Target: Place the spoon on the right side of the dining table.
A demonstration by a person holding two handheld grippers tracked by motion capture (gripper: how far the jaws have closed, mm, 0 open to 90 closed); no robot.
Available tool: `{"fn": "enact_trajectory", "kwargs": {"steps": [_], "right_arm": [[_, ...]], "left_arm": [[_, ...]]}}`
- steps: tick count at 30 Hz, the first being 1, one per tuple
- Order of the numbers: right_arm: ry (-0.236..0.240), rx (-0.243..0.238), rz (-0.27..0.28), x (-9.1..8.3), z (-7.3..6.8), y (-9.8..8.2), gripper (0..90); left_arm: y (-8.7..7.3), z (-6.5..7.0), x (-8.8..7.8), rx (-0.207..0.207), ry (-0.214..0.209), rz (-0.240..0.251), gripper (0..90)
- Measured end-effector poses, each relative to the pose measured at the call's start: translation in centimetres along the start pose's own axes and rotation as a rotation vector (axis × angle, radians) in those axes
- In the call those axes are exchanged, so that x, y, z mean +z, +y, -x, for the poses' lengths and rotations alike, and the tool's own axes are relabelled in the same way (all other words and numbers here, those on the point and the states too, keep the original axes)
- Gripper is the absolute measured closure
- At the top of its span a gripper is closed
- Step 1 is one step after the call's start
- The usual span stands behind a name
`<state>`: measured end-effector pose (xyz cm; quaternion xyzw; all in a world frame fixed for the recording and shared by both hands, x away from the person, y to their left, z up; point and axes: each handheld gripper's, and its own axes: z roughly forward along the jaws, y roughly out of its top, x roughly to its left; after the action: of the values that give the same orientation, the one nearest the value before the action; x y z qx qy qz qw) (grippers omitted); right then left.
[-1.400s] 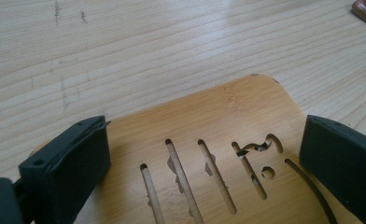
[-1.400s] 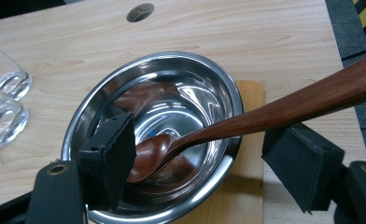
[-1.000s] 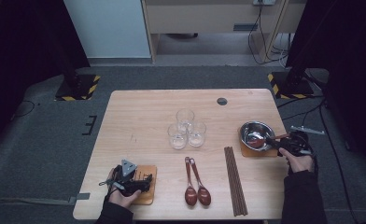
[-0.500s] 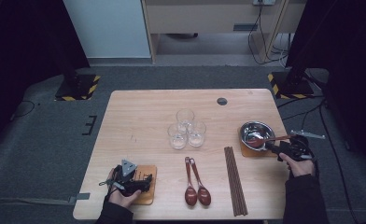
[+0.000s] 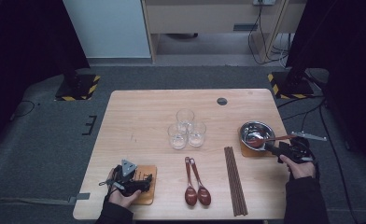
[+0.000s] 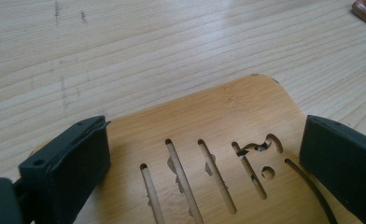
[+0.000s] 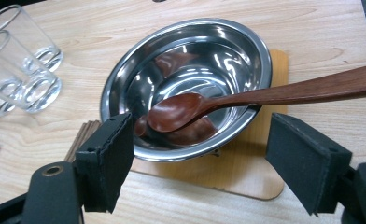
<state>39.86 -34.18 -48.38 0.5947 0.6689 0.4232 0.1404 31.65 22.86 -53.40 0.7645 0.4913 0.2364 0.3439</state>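
Now wooden spoon [image 7: 204,105] rests in steel bowl [image 7: 144,56], just beyond right gripper [image 7: 197,163], jaws released, gripping nothing.

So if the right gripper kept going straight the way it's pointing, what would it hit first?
Most likely the steel bowl on its wooden coaster: the right gripper has open jaws aimed at the bowl's near rim. The wooden spoon resting in the bowl crosses just above that line, so depth is uncertain.
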Motion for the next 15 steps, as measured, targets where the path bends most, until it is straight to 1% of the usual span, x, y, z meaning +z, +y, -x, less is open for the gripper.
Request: {"fn": "enact_trajectory", "kwargs": {"steps": [6,8,9,13,15], "right_arm": [[0.014,0.012,-0.008,-0.6,-0.3,0.1,22.9],[0.016,0.004,-0.011,-0.7,-0.6,0.3,22.8],[0.013,-0.011,-0.004,-0.7,-0.6,0.4,22.8],[0.02,-0.023,0.01,-1.0,-1.2,0.9,22.6],[0.025,-0.042,0.019,-1.2,-1.5,1.1,23.2]], "left_arm": [[0.0,0.0,0.0,0.0,0.0,0.0,0.9],[0.0,0.0,0.0,0.0,0.0,0.0,0.9],[0.0,0.0,0.0,0.0,0.0,0.0,0.9],[0.0,0.0,0.0,0.0,0.0,0.0,0.9],[0.0,0.0,0.0,0.0,0.0,0.0,0.9]]}}
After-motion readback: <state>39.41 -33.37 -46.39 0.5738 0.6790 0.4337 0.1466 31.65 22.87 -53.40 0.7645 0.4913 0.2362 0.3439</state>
